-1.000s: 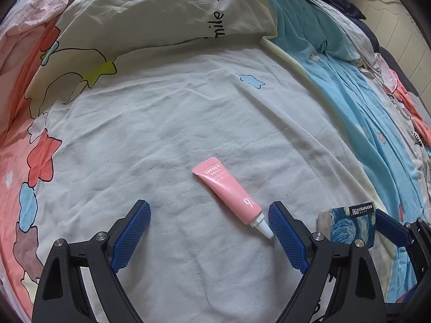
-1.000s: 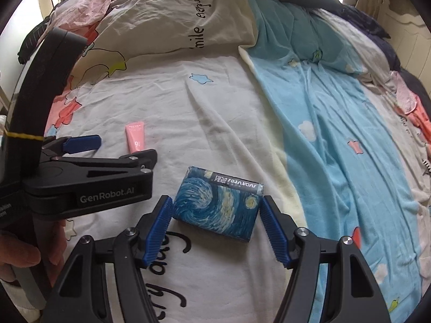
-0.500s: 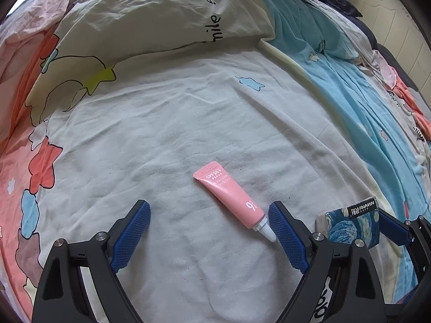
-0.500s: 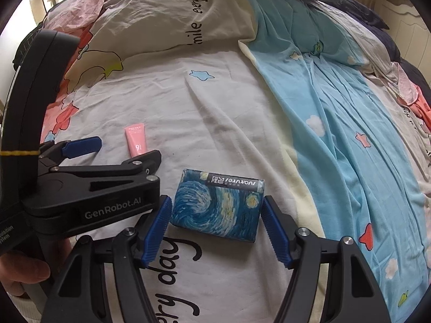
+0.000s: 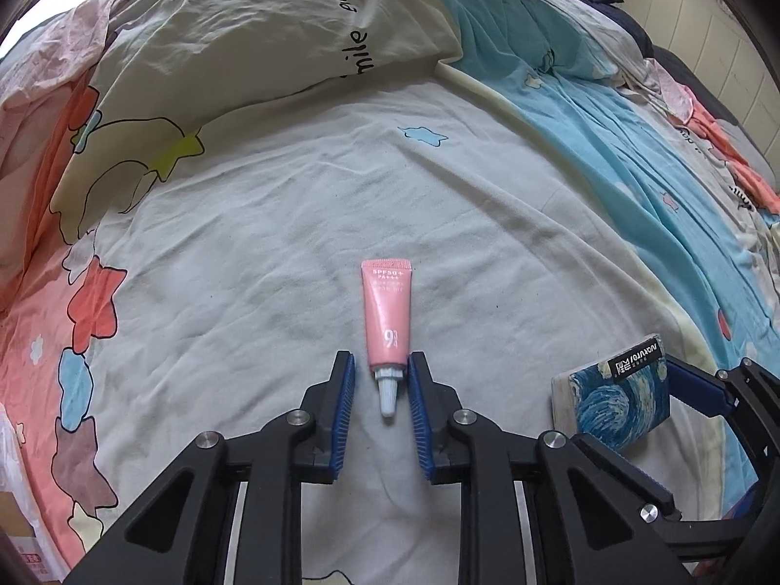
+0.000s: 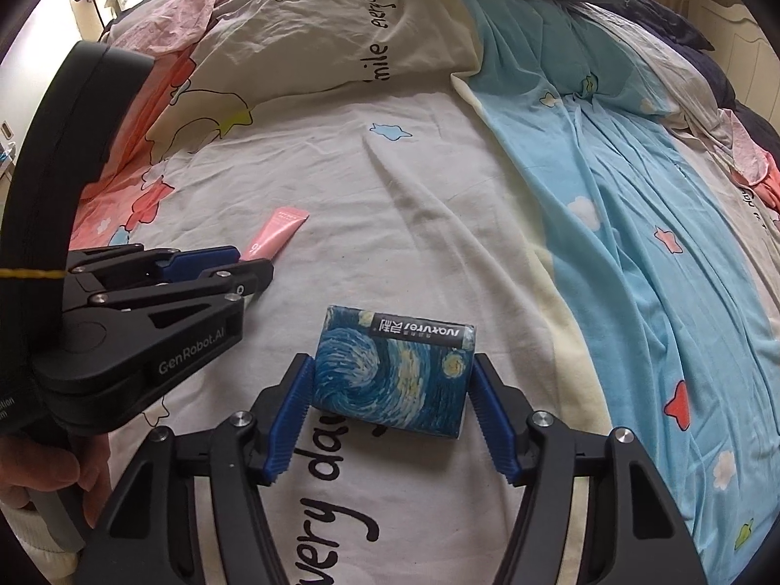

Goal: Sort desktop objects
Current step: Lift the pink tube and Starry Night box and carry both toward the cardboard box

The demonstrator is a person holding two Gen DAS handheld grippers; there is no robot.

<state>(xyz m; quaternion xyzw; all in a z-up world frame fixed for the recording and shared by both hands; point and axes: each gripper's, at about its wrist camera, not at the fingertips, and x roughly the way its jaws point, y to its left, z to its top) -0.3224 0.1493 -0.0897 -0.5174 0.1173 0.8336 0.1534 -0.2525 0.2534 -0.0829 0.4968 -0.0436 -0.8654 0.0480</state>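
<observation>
The small pink plastic tube with a white cap carries "SPF50+" and "PA+++" in white near its flat crimped end, and a large white "9" near the cap end. The blue swirl-patterned rectangular packet has a black label strip printed "natures", seen upside down, beside white Chinese characters too small to read. The black plastic left gripper bears "GenRobot.AI" in grey letters along its arm. The white bedsheet shows black script words: "mile", "every day" at the far fold, "every da" near the camera.

Tube on bedsheet, tissue pack to its right
</observation>
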